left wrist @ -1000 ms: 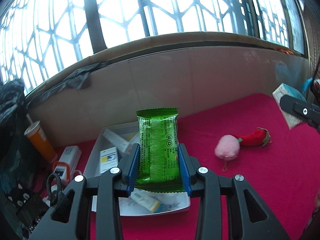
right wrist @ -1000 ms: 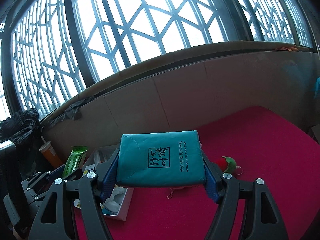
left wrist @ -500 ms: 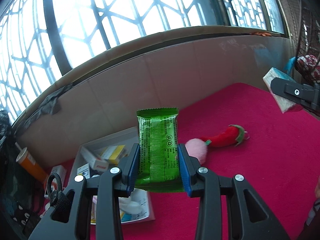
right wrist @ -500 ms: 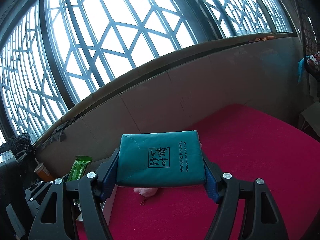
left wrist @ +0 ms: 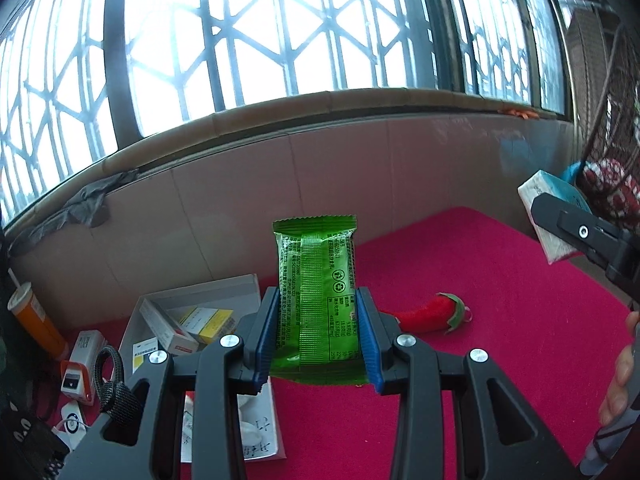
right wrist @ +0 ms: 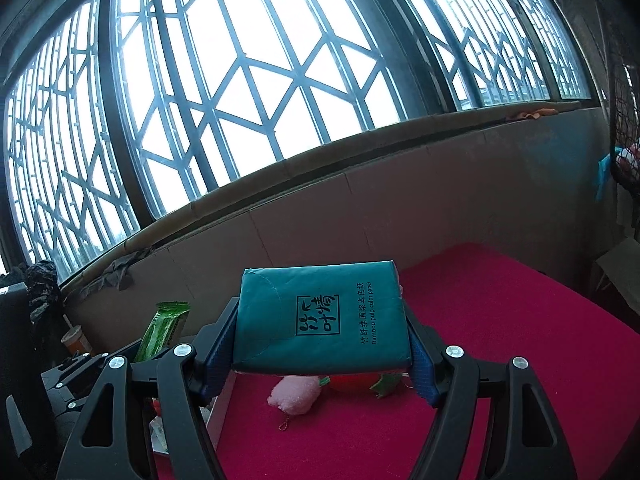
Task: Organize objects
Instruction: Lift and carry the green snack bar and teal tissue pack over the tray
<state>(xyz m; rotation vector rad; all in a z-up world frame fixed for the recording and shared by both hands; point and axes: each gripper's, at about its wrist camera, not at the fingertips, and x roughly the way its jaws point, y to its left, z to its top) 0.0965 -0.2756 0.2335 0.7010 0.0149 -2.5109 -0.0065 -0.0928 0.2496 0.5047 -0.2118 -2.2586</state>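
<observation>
Latticed windows (right wrist: 248, 92) fill the background above a pale wall panel, and below it lies a bench (left wrist: 500, 320) covered in red cloth. Over this bench the left tool (left wrist: 316, 332) holds a green packet (left wrist: 316, 292) upright, its blue pads pressed on the packet's two long edges. The right tool (right wrist: 324, 344) grips a teal tissue pack (right wrist: 320, 316) flat between its pads, printed face up; in the left view that pack shows at the right edge, well apart from the packet and above the cloth.

On the cloth lie a red chili toy (left wrist: 430, 314) and a pink pompom (right wrist: 294, 394) just beside each other — in the right view both sit under the tissue pack. At the bench's left stands a white tray (left wrist: 192, 300) with small boxes in it, and next to it an orange cup (left wrist: 34, 322). A person's fingers (left wrist: 618, 372) show at the right rim of the left view.
</observation>
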